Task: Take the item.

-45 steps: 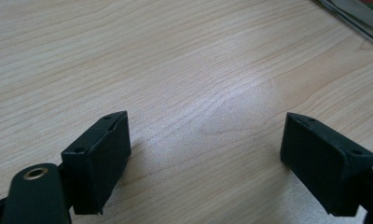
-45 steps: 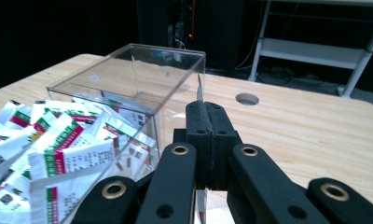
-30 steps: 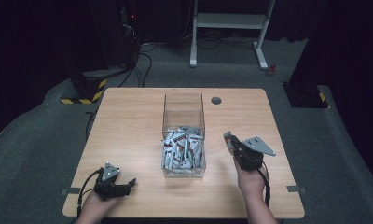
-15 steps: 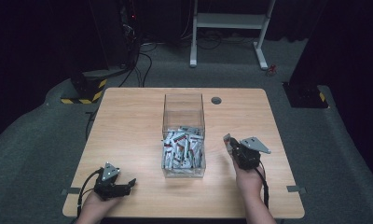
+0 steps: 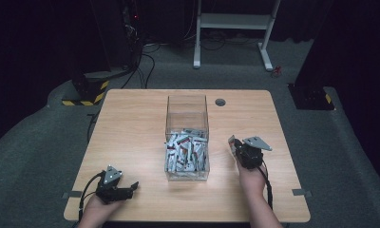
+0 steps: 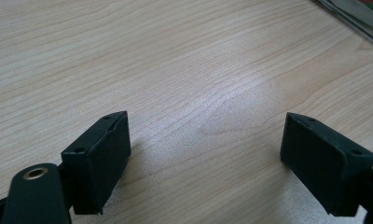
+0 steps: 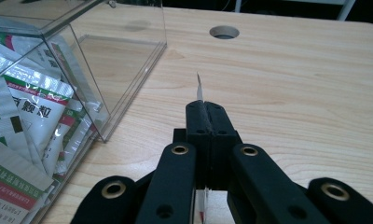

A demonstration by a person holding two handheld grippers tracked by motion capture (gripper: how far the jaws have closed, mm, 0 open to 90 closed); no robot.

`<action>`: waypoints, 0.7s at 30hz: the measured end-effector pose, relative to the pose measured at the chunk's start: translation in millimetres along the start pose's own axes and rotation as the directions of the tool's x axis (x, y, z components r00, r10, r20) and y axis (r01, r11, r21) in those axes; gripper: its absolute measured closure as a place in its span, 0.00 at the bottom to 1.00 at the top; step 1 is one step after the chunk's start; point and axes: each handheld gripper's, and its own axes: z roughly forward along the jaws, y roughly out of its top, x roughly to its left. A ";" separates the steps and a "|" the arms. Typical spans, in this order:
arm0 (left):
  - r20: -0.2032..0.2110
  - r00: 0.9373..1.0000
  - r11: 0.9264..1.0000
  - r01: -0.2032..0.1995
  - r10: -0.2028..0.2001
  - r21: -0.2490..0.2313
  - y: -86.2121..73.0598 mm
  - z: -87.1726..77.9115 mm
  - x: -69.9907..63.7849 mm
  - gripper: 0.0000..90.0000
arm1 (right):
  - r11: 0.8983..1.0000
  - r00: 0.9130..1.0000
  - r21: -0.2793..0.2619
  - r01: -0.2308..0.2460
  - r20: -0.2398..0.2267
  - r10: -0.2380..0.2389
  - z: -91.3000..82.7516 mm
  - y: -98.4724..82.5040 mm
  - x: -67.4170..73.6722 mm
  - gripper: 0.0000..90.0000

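Note:
A clear plastic box (image 5: pixel 187 137) stands mid-table, its near half piled with several white, red and green sachets (image 5: pixel 185 151). My right gripper (image 5: pixel 235 146) hovers just right of the box, shut on one sachet (image 7: pixel 199 87) held edge-on, its thin edge poking up between the closed jaws. In the right gripper view the box (image 7: pixel 124 65) lies to the left with sachets (image 7: pixel 21 116) pressed against its wall. My left gripper (image 5: pixel 131 187) rests low at the table's front left corner, jaws wide open over bare wood (image 6: pixel 203 107) with nothing between them.
A round cable hole (image 5: pixel 220 102) sits in the tabletop behind the box. Wooden table (image 5: pixel 131 128) has bare surface left and right of the box. Beyond the far edge are a white desk frame (image 5: pixel 235 28) and dark floor.
My right gripper with the sachet has shifted slightly lower toward the person. The left gripper has stayed put.

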 end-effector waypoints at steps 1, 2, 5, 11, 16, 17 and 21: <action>0.000 1.000 1.000 0.000 0.000 0.000 0.0 0.0 0.0 0.18 | 1.000 1.000 0.005 -0.005 0.000 0.005 0.9 -0.3 0.5 1.00; 0.000 1.000 1.000 -0.001 0.001 -0.001 0.0 0.1 0.1 0.18 | 1.000 1.000 0.003 0.003 0.004 -0.003 1.8 -0.5 0.9 1.00; 0.000 1.000 1.000 0.000 0.000 0.000 0.0 0.0 0.0 0.18 | 1.000 1.000 0.007 0.011 0.013 -0.011 4.3 -0.5 1.1 1.00; 0.001 1.000 1.000 0.000 0.000 0.000 0.0 0.0 0.0 0.18 | 1.000 0.999 0.015 0.012 0.030 -0.013 8.5 0.7 -3.5 1.00; 0.001 1.000 1.000 -0.001 0.001 0.000 -0.1 -0.1 0.0 0.18 | 1.000 0.999 0.020 0.010 0.044 -0.011 10.8 0.2 -7.2 0.99; 0.001 1.000 1.000 -0.001 0.001 0.000 -0.1 -0.1 0.0 0.18 | 1.000 0.999 0.020 0.010 0.045 -0.011 11.6 0.1 -8.3 0.99; 0.001 1.000 1.000 -0.001 0.001 0.000 -0.1 -0.1 0.0 0.18 | 0.999 0.998 0.032 0.012 0.056 -0.014 14.4 -0.2 -11.5 0.94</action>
